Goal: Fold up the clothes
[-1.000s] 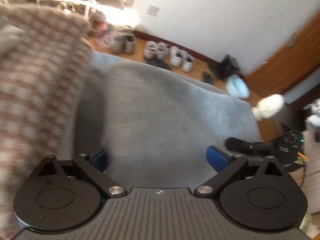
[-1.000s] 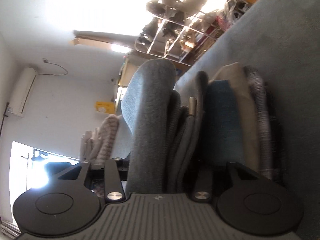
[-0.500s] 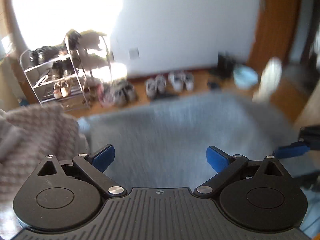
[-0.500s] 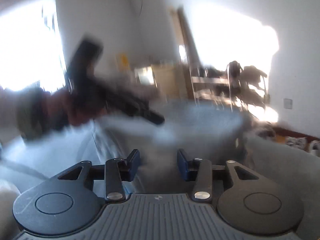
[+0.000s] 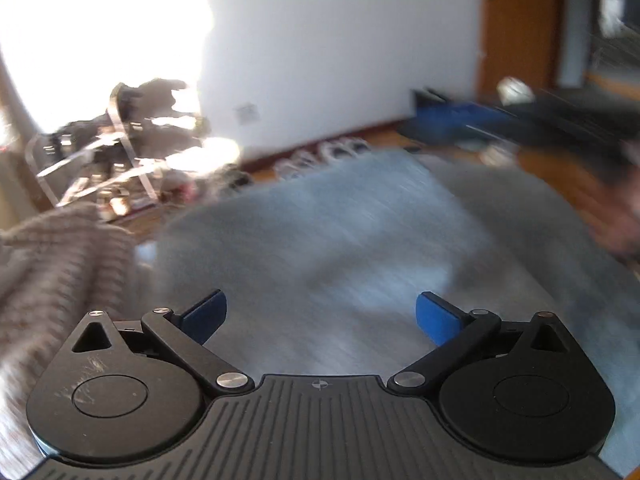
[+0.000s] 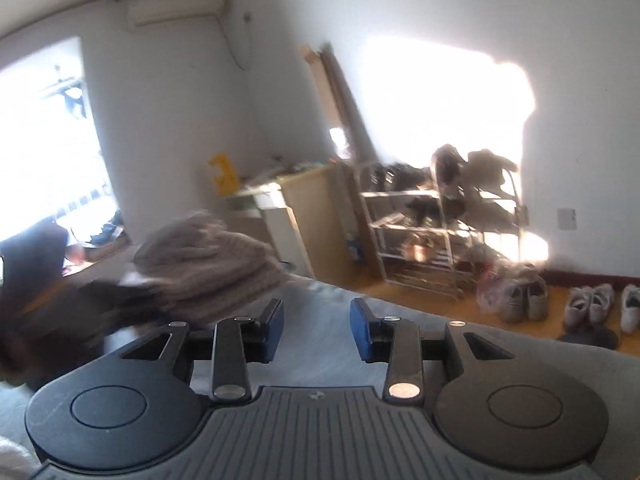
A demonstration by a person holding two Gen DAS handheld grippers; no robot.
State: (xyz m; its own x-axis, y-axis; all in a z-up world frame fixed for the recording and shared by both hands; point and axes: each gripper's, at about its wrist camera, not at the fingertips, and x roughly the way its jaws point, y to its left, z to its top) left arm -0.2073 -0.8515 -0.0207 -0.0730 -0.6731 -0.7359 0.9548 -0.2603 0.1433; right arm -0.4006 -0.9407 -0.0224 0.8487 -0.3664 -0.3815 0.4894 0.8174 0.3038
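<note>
A grey cloth surface (image 5: 340, 240) spreads under my left gripper (image 5: 320, 314), which hangs over it open wide with nothing between its blue pads (image 5: 434, 316). A brownish knit garment (image 5: 60, 264) lies bunched at the left edge. In the right wrist view the same knit garment (image 6: 208, 256) sits piled ahead and to the left, beyond my right gripper (image 6: 316, 326). Its jaws are closing with a gap left and nothing between them. A blurred dark shape (image 6: 60, 312) at the left cannot be made out. My right gripper (image 5: 560, 116) shows as a dark blur at the upper right.
A metal shoe rack (image 6: 440, 232) stands against the sunlit wall, with several shoes (image 6: 576, 304) on the wooden floor. A pale cabinet (image 6: 296, 216) stands in the corner by a window (image 6: 44, 152). A wooden door frame (image 5: 516, 28) is at the right.
My right gripper has come off the stack of folded clothes it stood around, rolled upright, risen, and its jaws have narrowed. My left gripper has rolled level and swung away from the knit garment.
</note>
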